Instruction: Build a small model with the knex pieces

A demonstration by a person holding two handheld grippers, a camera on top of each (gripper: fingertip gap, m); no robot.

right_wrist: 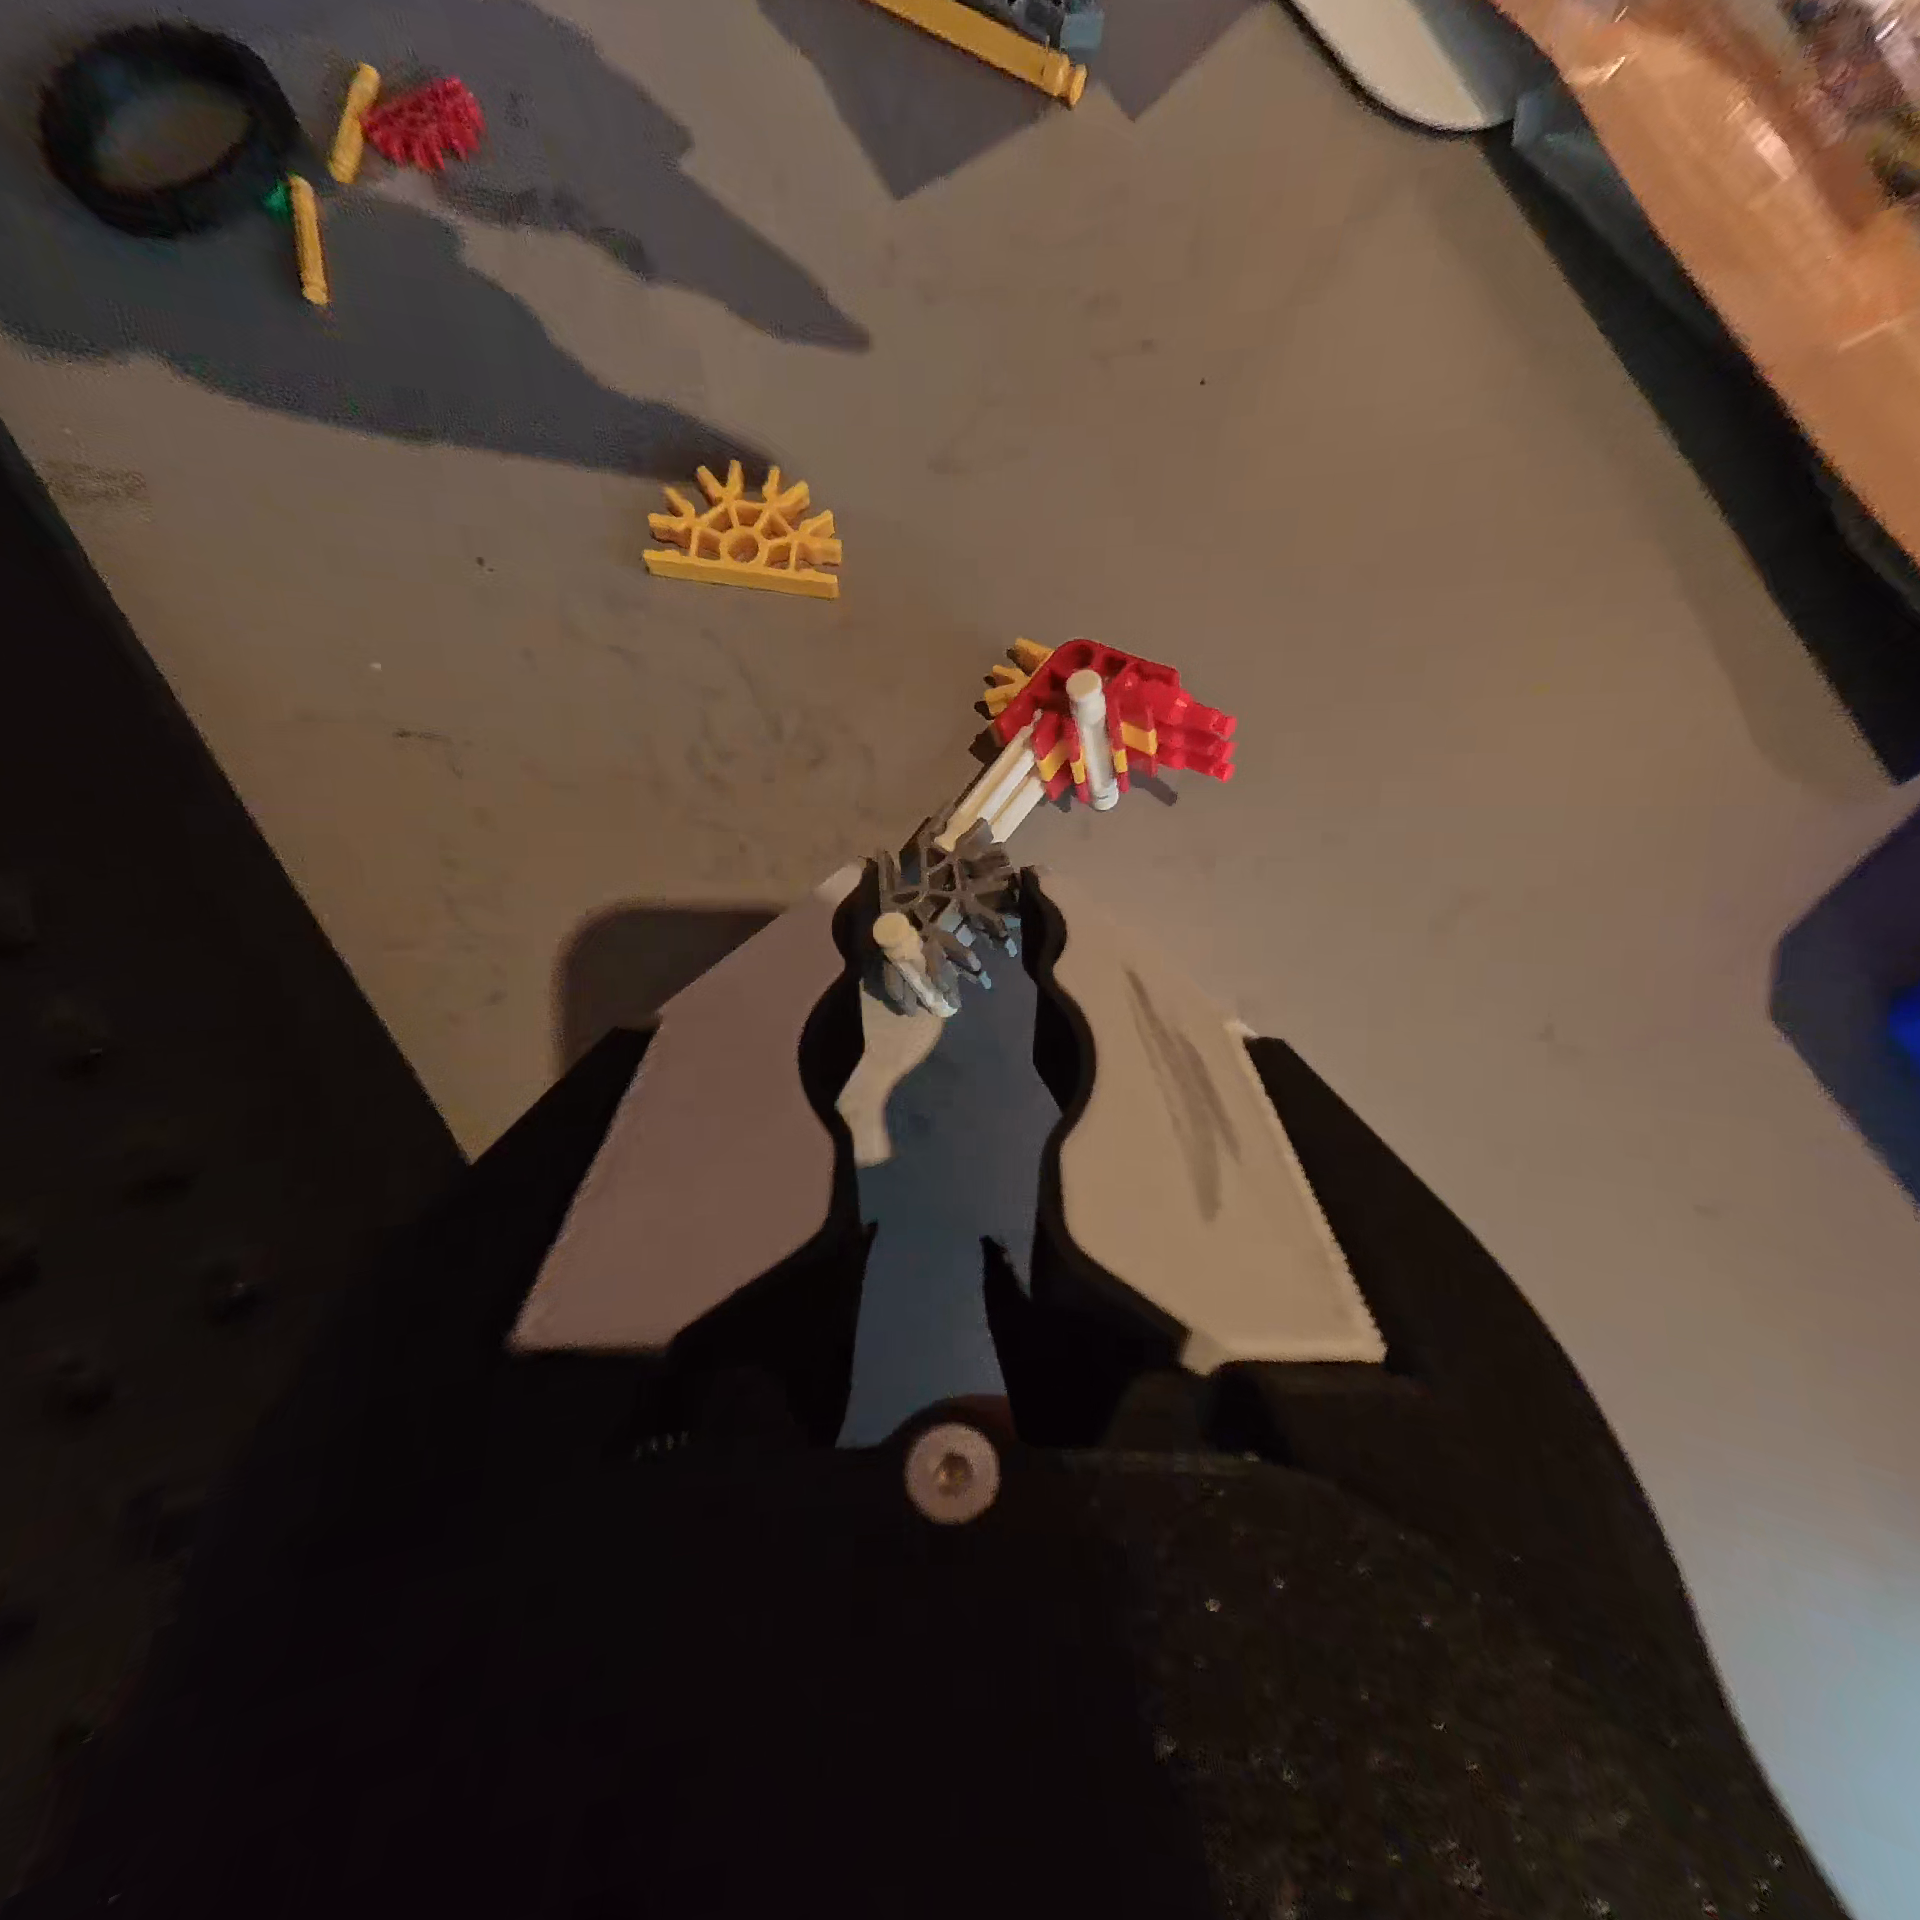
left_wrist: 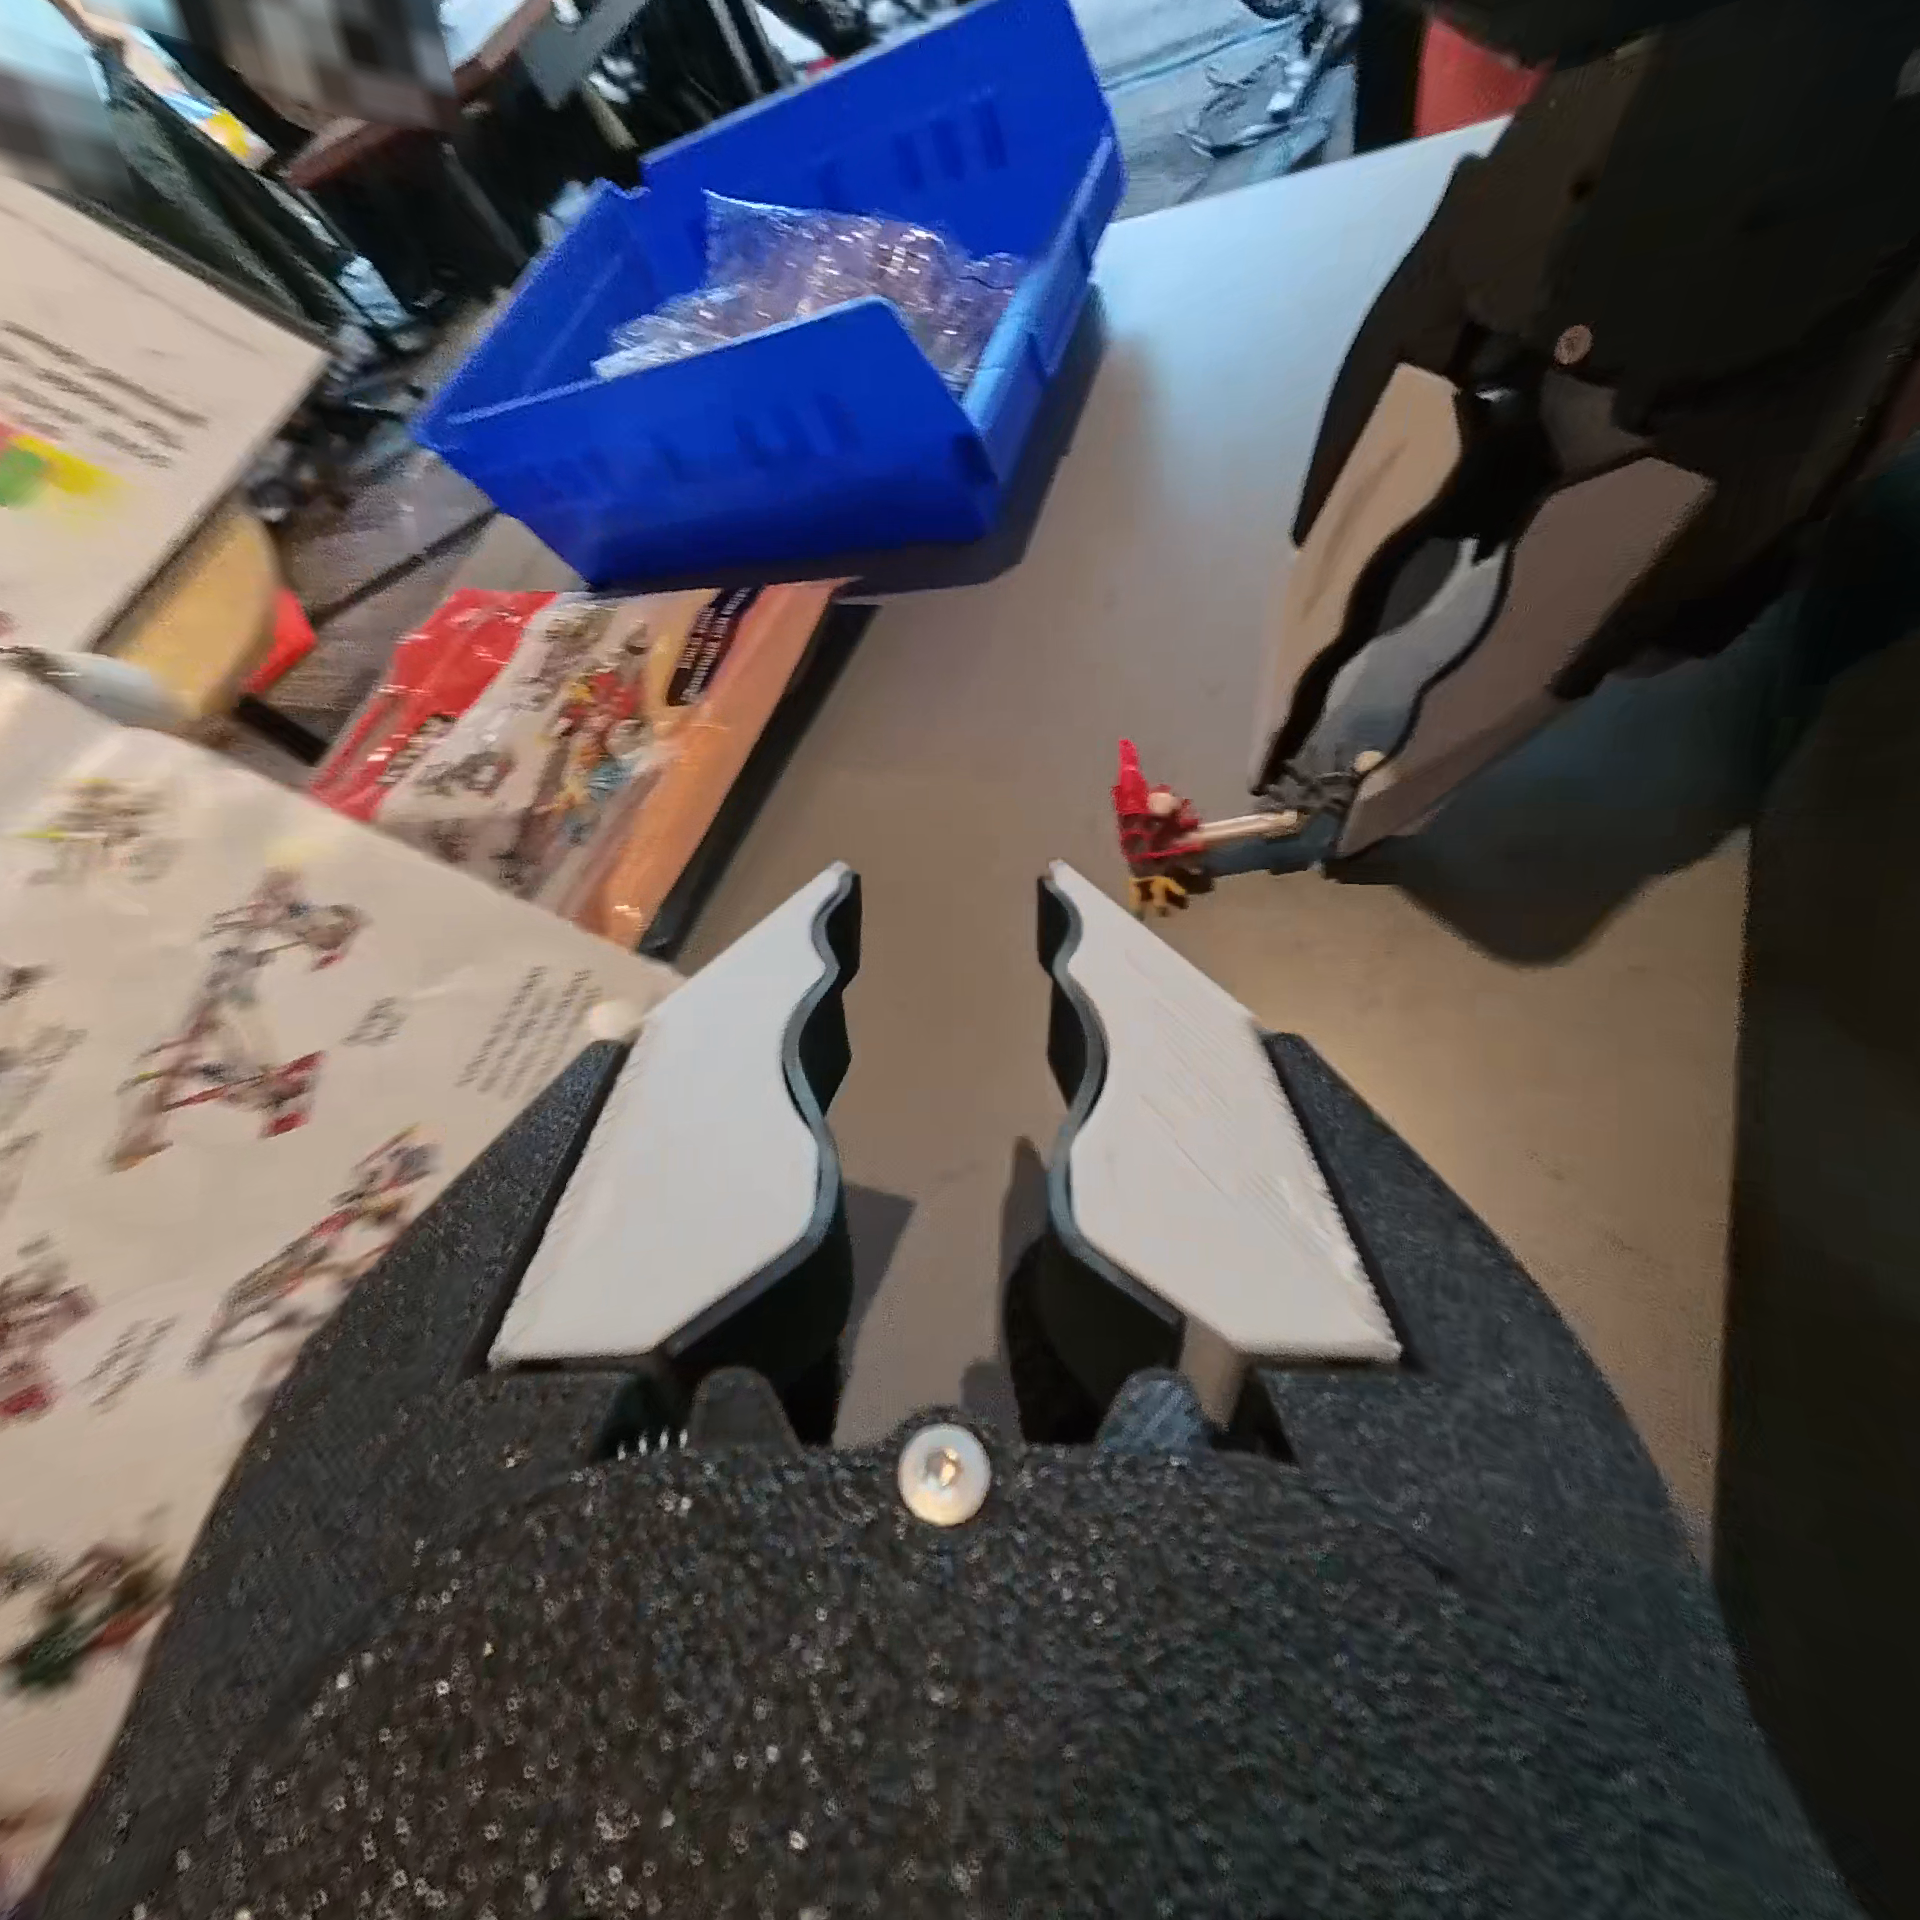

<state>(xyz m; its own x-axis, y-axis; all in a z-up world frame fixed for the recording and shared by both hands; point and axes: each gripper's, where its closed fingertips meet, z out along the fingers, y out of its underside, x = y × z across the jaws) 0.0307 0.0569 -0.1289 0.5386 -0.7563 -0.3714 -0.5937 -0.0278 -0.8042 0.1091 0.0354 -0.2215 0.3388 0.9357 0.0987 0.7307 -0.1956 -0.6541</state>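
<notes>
Right wrist view: right gripper (right_wrist: 940, 914) clamps rod assembly (right_wrist: 1081, 727); yellow connector (right_wrist: 743, 540) at eleven o'clock. Left gripper (left_wrist: 948, 904) parted, empty, bare table (left_wrist: 935, 727) ahead.

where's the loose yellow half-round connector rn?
Right wrist view: the yellow half-round connector lies flat on the grey table, up and left of the right tongs and the small rod assembly they hold.

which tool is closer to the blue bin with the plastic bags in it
Left. The left tool is open and points toward the blue bin, which sits just ahead and to its left. The right tool is off to the side, farther from the bin, holding the small toy assembly.
</notes>
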